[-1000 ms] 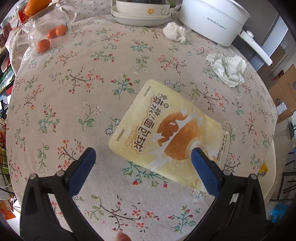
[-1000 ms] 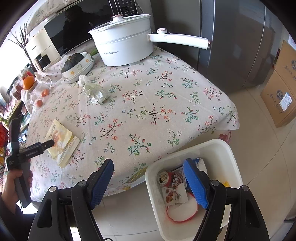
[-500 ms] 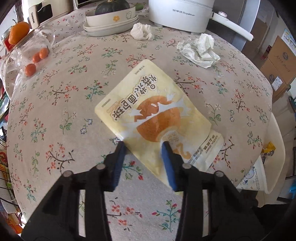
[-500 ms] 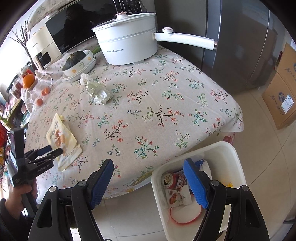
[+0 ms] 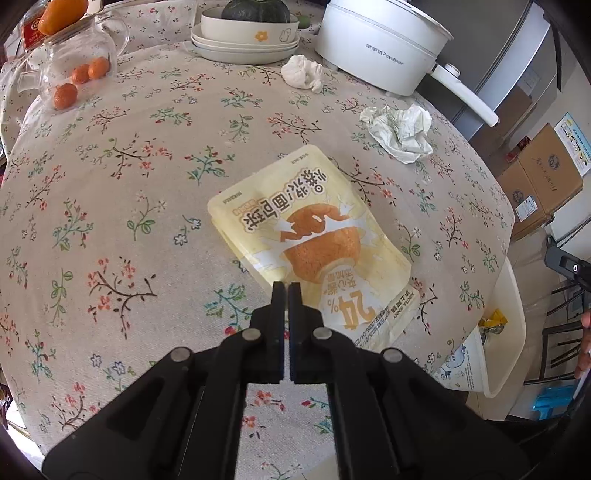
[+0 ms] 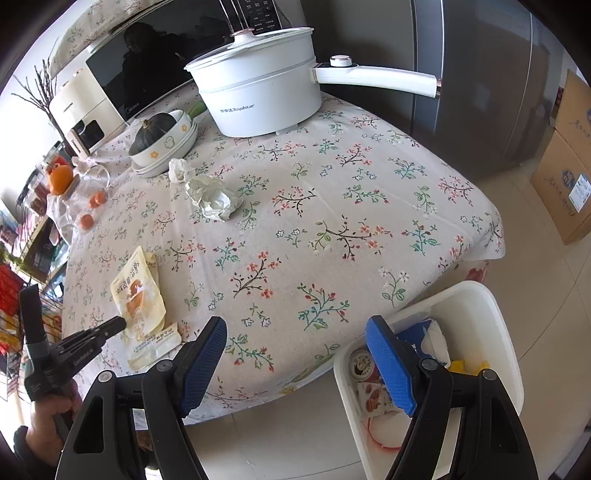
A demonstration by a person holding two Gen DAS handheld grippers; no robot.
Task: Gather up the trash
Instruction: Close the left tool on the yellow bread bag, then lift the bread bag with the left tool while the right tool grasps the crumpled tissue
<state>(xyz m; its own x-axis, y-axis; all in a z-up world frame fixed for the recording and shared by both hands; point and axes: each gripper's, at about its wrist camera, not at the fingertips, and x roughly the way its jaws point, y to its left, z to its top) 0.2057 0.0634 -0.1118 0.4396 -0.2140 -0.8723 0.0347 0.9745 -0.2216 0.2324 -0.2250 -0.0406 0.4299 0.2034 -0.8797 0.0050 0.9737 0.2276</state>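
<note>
left gripper (image 5: 287, 286): jaws went from wide to clenched on near edge of yellow snack pouch (image 5: 314, 236), pouch still on table (image 5: 110, 184) | right gripper (image 6: 297, 363): released, empty, over white bin (image 6: 491, 314) | 2 crumpled papers remain

I see a white pot (image 5: 380, 44) beside stacked bowls (image 5: 245, 38) holding a pumpkin (image 5: 256, 9). Glass teapot (image 5: 70, 62), small oranges (image 5: 64, 96), microwave (image 6: 140, 70), cardboard box (image 6: 565, 177).
</note>
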